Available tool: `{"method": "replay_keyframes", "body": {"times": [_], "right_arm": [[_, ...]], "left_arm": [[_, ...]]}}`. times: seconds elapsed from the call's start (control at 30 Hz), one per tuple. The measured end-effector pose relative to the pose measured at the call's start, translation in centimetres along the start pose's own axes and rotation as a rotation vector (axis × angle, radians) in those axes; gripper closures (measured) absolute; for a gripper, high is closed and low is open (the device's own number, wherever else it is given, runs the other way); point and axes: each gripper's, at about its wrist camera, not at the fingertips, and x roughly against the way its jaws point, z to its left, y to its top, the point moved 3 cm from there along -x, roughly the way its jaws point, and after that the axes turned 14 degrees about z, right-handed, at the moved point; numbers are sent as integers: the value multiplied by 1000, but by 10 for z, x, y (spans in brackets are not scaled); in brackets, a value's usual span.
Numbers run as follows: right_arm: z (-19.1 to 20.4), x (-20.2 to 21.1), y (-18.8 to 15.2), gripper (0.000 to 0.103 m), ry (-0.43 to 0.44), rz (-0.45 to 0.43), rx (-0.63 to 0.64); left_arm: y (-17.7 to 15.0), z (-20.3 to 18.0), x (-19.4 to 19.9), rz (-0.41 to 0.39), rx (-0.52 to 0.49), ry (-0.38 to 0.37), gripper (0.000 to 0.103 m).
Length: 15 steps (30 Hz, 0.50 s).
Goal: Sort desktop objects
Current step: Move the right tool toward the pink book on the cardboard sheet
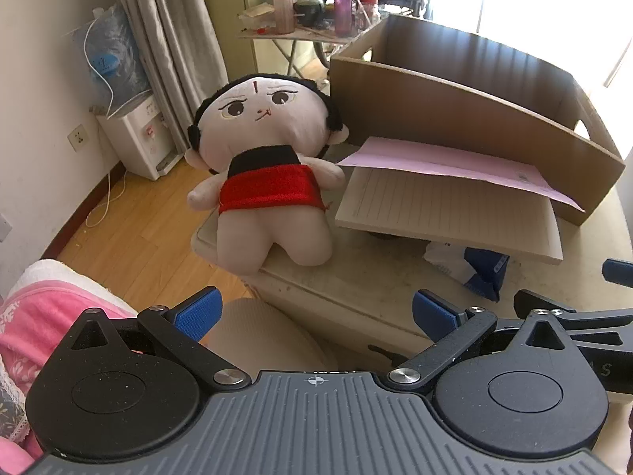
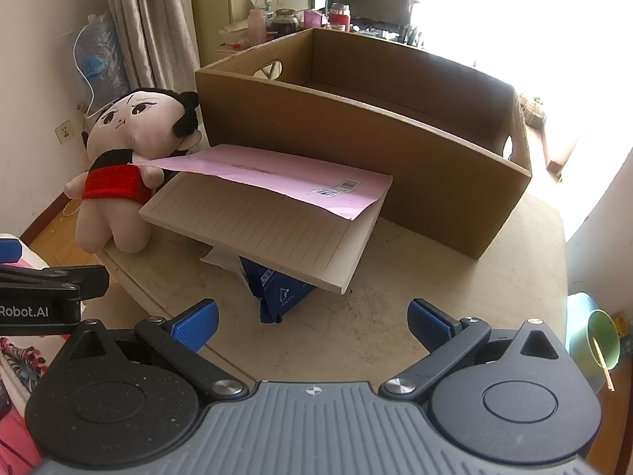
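On the left side of the bench (image 2: 455, 297), at its corner, sits the plush doll (image 1: 269, 166), upright with its legs over the edge and its back near the wall of the cardboard box (image 2: 395, 150). To the right of the doll lies the lined notepad (image 2: 269, 229), tilted, because it rests on the dark blue packet (image 2: 281, 293) under it. Over the notepad lies the pink paper sheet (image 2: 277, 174), and one corner of it reaches the arm of the doll. Behind all these things stands the box, open at the top, and as far as I can see it has nothing inside.

The left tool (image 1: 314, 312) hovers before the bench edge with its jaws spread wide and nothing between them. The right tool (image 2: 312, 322) hovers over the near part of the bench, just before the blue packet, also fully released and empty.

I judge that the sorting is at its start, since no object is in the box yet. The next move probably calls for choosing one object. The doll is soft and near to the left tool, so it seems an easy first grasp. The pink sheet is thin and loose; it may slip if the notepad is lifted first.
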Motion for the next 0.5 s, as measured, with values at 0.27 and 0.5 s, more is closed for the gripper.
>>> {"method": "replay_keyframes", "body": {"times": [0.27,0.5], "right_arm": [[-2,-2,1,0,-1,8,-4],[-5,-5,0,0,-3,12,-15]], "left_arm": [[0,-1,-3,11,-4,5,0],[2,-2,-8,15,-20,-2,0]]}}
